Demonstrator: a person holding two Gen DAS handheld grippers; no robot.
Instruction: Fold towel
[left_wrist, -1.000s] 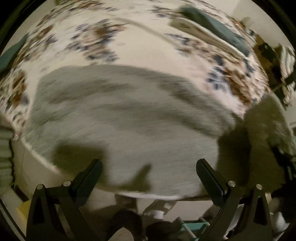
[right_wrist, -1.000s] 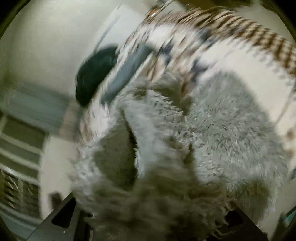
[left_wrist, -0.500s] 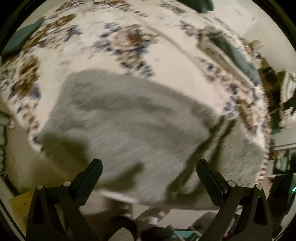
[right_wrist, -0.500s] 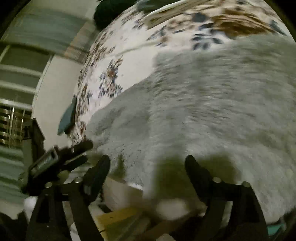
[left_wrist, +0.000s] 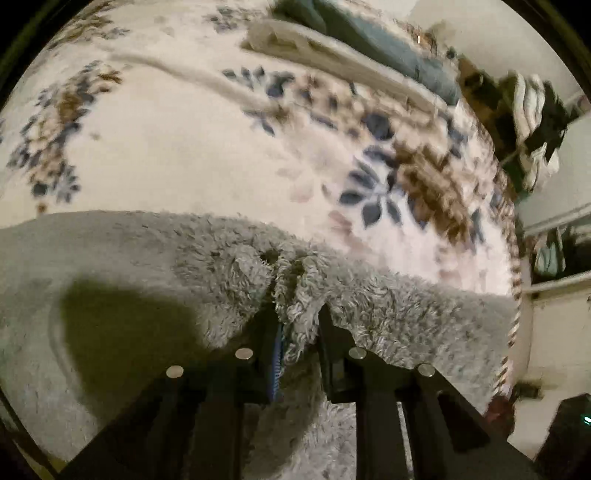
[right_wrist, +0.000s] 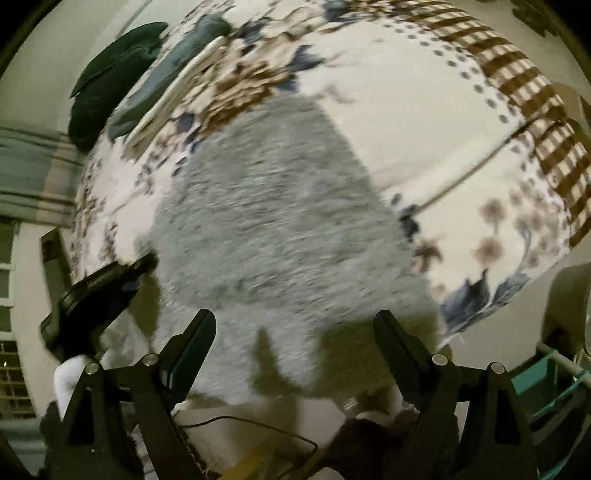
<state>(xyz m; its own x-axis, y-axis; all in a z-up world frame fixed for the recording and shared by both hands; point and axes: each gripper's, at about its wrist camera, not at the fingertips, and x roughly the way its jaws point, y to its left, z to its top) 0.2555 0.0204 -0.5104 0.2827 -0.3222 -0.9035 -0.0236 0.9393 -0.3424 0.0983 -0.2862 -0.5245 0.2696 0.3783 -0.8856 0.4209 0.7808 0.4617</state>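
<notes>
A fluffy grey towel (left_wrist: 110, 266) lies on a floral bedspread (left_wrist: 184, 147). In the left wrist view my left gripper (left_wrist: 297, 317) is shut on the towel's near edge, and the pile bunches up between its black fingers. In the right wrist view the same grey towel (right_wrist: 280, 206) spreads away from me across the bed. My right gripper (right_wrist: 295, 328) hangs open above the towel's near edge with nothing between its fingers. My left gripper (right_wrist: 110, 284) shows there as a dark shape at the towel's left corner.
Folded teal and cream bedding (left_wrist: 354, 48) lies at the far side of the bed, with a dark green cushion (right_wrist: 110, 74) beside it. The bedspread's checked border (right_wrist: 532, 96) runs along the right. A thin cord (right_wrist: 472, 173) crosses the bed. A teal rack (right_wrist: 546, 376) stands at lower right.
My left gripper went from open above the towel to shut on its edge. My right gripper let go of the towel and now hangs open near its front edge.
</notes>
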